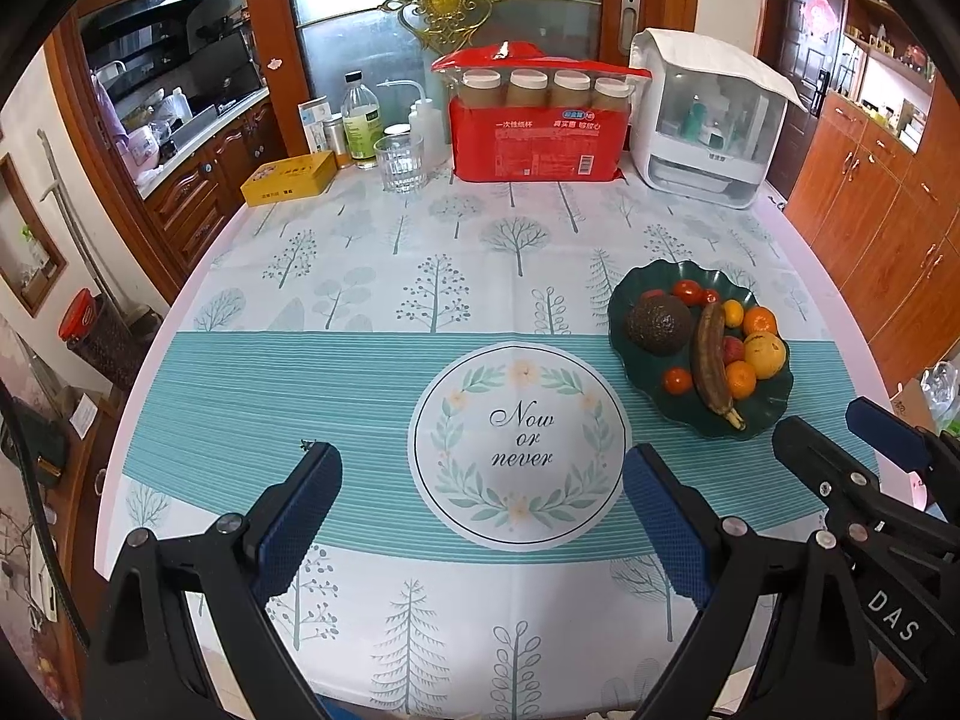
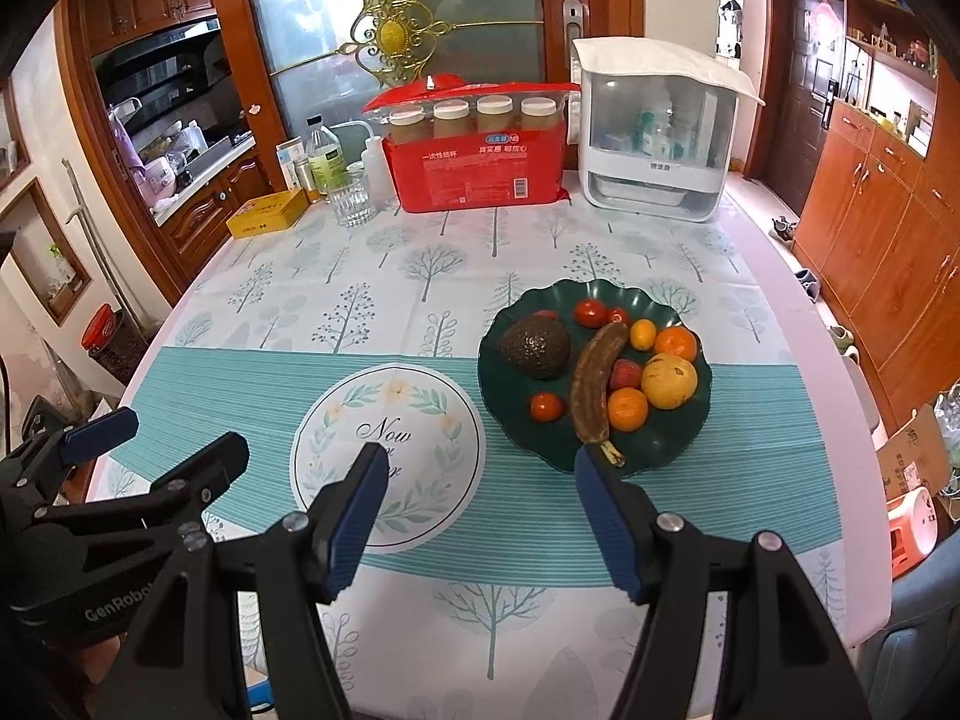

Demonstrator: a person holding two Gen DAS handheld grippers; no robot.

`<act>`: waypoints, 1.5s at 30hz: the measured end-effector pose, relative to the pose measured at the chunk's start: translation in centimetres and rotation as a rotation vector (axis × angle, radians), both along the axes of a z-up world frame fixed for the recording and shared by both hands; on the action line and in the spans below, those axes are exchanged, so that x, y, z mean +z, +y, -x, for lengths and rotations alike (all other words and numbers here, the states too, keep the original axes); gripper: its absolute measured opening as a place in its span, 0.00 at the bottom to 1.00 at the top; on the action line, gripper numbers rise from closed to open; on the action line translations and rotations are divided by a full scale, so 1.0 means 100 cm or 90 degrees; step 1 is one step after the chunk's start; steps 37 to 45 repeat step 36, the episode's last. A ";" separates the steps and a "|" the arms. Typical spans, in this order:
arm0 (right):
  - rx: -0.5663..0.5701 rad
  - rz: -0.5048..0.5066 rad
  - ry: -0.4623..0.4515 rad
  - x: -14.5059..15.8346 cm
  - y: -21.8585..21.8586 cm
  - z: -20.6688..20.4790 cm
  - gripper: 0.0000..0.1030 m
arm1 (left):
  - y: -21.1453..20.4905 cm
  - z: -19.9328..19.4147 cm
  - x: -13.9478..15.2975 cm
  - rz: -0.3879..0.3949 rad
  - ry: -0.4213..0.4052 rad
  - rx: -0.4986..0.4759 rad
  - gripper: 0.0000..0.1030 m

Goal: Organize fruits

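Observation:
A dark green scalloped plate (image 2: 528,300) (image 1: 774,408) holds an avocado (image 2: 536,347) (image 1: 659,324), a brown banana (image 2: 594,384) (image 1: 711,363), a yellow orange (image 2: 669,381), small tangerines, cherry tomatoes and a strawberry (image 2: 625,373). My left gripper (image 1: 480,480) is open and empty above the "Now or never" print, left of the plate. My right gripper (image 2: 477,480) is open and empty just in front of the plate, its right finger near the banana's stem. Each gripper shows in the other's view, the right one (image 1: 840,444) and the left one (image 2: 162,444).
At the table's back stand a red pack of paper cups (image 1: 537,138), a white lidded appliance (image 1: 708,120), a glass (image 1: 401,163), bottles (image 1: 360,120) and a yellow tin (image 1: 289,178). Wooden cabinets (image 2: 888,240) line the right side.

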State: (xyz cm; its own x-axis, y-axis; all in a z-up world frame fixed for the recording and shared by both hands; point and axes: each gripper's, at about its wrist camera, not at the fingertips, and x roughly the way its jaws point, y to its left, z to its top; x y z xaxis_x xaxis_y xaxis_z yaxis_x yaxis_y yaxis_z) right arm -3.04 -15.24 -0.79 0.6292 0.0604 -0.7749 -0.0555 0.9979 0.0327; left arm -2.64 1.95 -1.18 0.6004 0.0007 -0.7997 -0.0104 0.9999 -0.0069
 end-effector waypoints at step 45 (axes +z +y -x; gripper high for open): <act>-0.002 -0.004 0.014 -0.012 -0.002 -0.001 0.63 | -0.007 -0.009 -0.012 0.006 0.026 0.003 0.91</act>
